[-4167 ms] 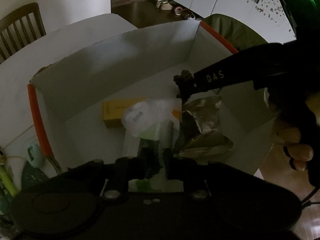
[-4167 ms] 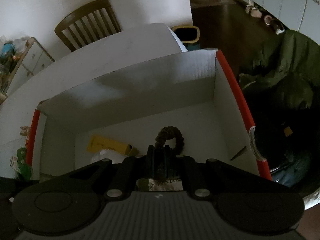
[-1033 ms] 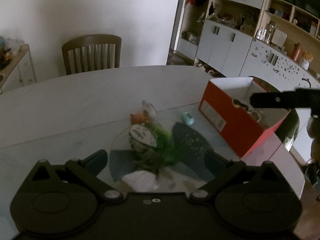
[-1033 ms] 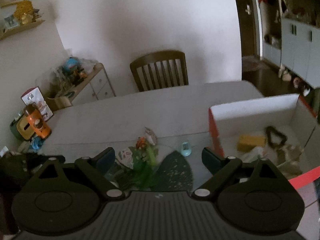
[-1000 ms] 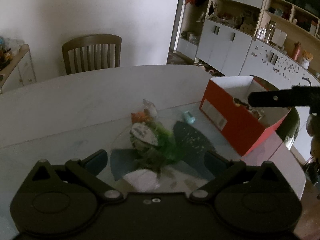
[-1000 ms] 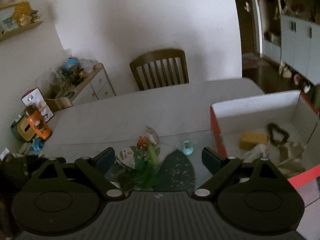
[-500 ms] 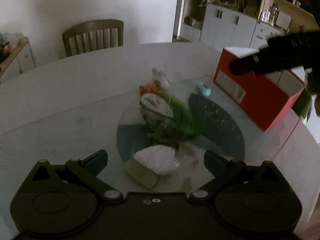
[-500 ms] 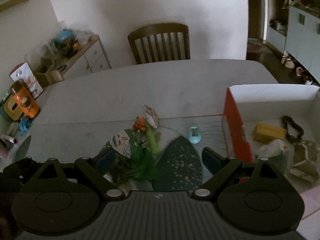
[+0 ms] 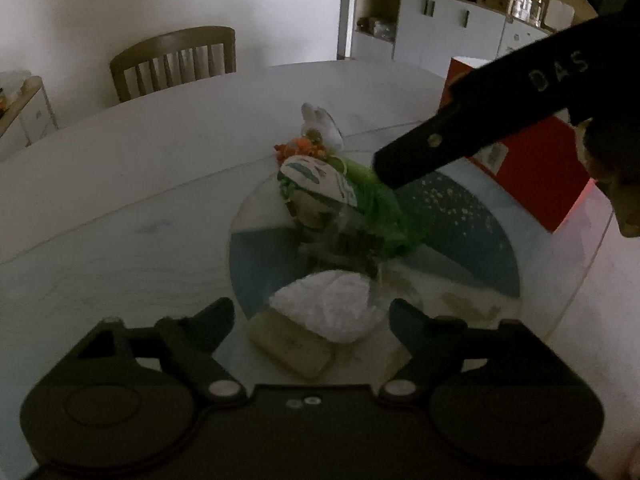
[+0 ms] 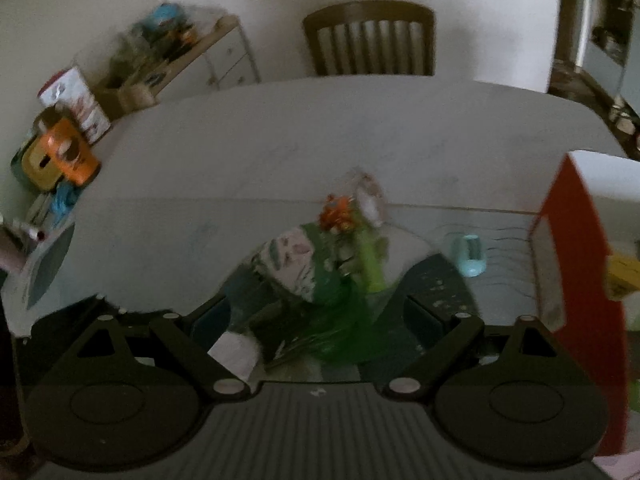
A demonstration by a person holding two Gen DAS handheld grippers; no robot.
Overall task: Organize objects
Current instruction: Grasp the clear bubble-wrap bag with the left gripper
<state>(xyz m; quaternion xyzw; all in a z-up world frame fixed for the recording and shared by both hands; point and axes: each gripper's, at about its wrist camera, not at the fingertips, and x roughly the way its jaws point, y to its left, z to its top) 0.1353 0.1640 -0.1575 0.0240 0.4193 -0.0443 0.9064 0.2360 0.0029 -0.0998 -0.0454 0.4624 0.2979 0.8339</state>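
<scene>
A heap of small objects lies on a round glass plate on the white table: a green plastic bag, a patterned pouch, an orange item, a white cloth and a pale bar. My left gripper is open just before the white cloth. My right gripper is open over the green bag; its finger shows in the left wrist view. The red box stands at the right and holds a yellow packet.
A small light blue object lies between heap and box. A wooden chair stands behind the table. A low cabinet with clutter is at the far left, white cupboards at the back right.
Both grippers, shut over the box four seconds ago, are open and have moved down and closer to the heap. The right gripper's finger has swung in over the green bag.
</scene>
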